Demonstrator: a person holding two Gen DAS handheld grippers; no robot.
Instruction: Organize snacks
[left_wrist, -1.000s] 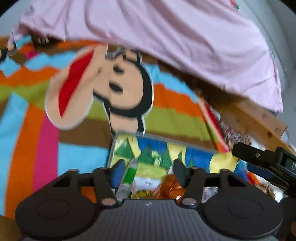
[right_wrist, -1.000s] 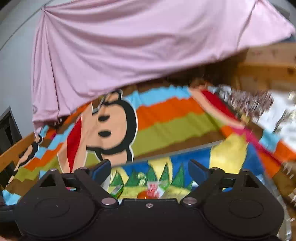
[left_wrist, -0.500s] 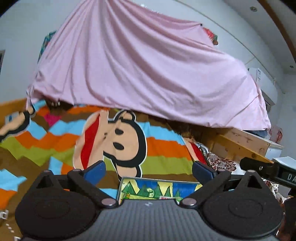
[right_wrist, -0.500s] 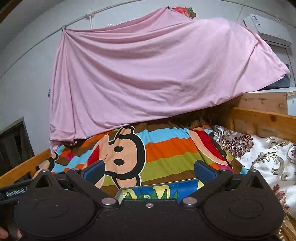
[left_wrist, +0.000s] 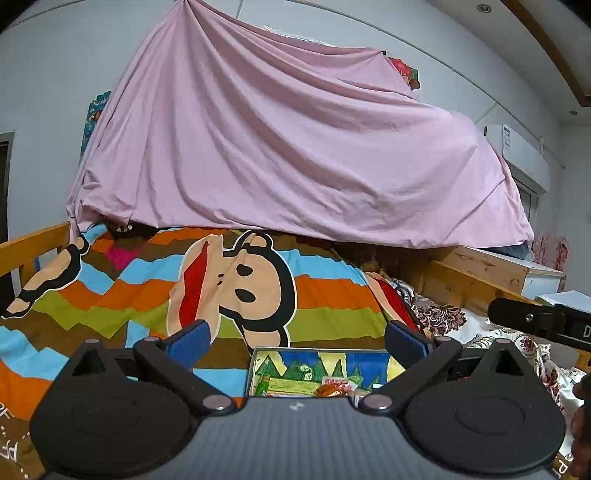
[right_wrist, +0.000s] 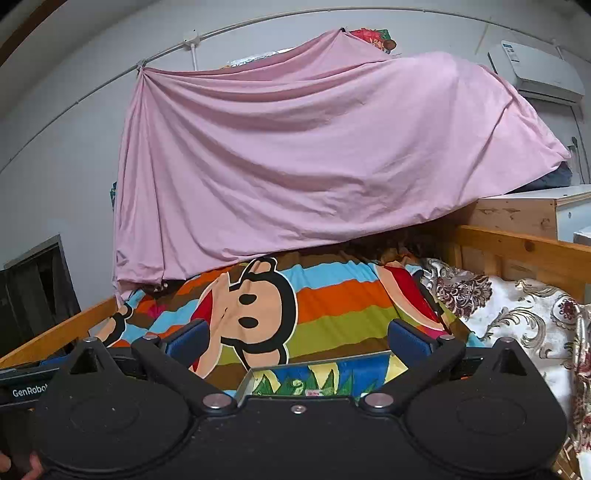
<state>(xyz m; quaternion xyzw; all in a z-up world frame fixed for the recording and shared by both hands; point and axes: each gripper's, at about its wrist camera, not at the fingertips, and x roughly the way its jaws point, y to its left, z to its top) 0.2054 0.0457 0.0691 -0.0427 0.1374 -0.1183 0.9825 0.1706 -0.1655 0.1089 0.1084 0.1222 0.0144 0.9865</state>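
— Both pairs of tongs are spread as wide as they go and pinch nothing: the left tongs (left_wrist: 299, 341) and the right tongs (right_wrist: 299, 338) each frame bare air above the bed. A second ago both views looked down into the tray at close range; now they take in the pink sheet (left_wrist: 288, 147) draped at the head of the bed, the wall and the air conditioner (right_wrist: 535, 70).

— So what has changed, biggest thing first?

— Both hands have lifted and drawn back from the tray, tilting up to nearly level. Then the jaws: the left pair have opened from part-closed to full spread within that second, the right pair have widened a little too, and no packet is between either set.

— Meaning for the snacks?

— My reading is that a placement into the tray is finished and the hands are clear (a release and retreat, I judge, not a fresh reach).

— And where is the tray now?

— The tray (left_wrist: 258, 360) with the cartoon-landscape lining lies on the striped monkey blanket (left_wrist: 110, 295), low in both views, below and just ahead of the fingertips, apart from them. A few snack packets (left_wrist: 334, 387) show inside it, partly hidden behind the left tongs' body.
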